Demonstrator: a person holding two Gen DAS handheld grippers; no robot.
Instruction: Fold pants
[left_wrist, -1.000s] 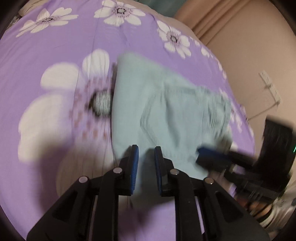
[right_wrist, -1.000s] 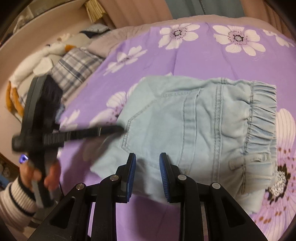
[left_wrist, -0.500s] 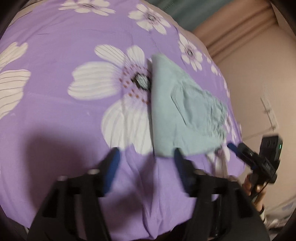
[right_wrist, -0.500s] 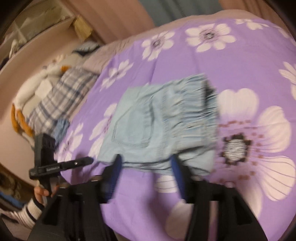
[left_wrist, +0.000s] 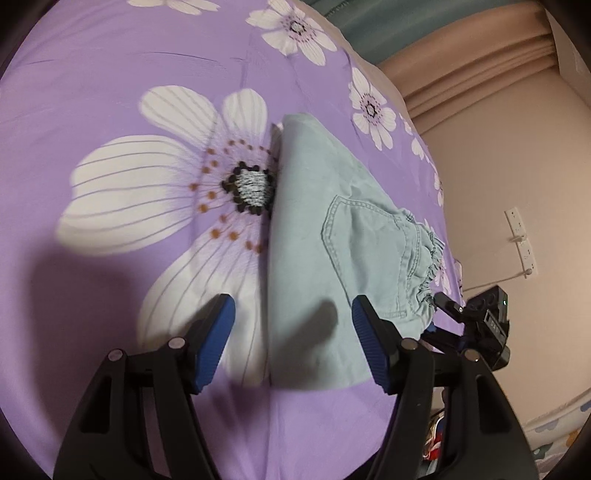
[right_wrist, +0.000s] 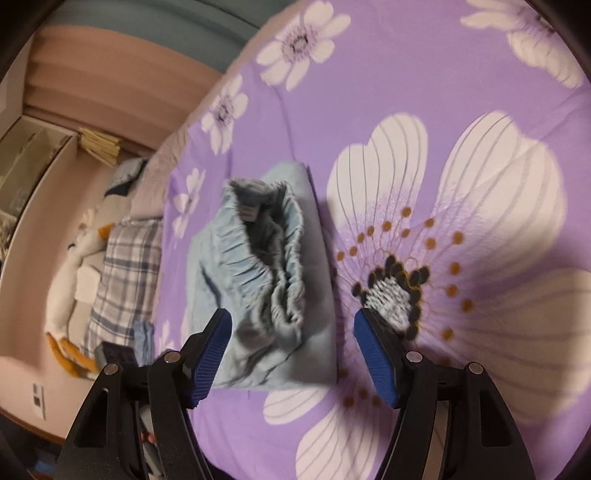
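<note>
Both grippers are backing off from a second ago, jaws having just been opening. Left gripper (left_wrist: 291, 325) is hanging spread, gripping nothing. Right gripper (right_wrist: 291, 343) is likewise spread and empty. Folded pants (left_wrist: 317, 236) are lying at 12 o'clock on the purple floral bedspread (left_wrist: 110, 74), waistband (right_wrist: 284, 266) outermost. Folding is looking essentially complete; perhaps tidying is remaining.

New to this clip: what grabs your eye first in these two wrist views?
The folded light-blue denim pants lie in a compact bundle on the purple bedspread, back pocket up, gathered elastic waistband gaping toward the right wrist camera. A huge white flower print sits right beside them. Both tools, left tool and right tool, have just been opening and stand wide, gripping nothing.
</note>
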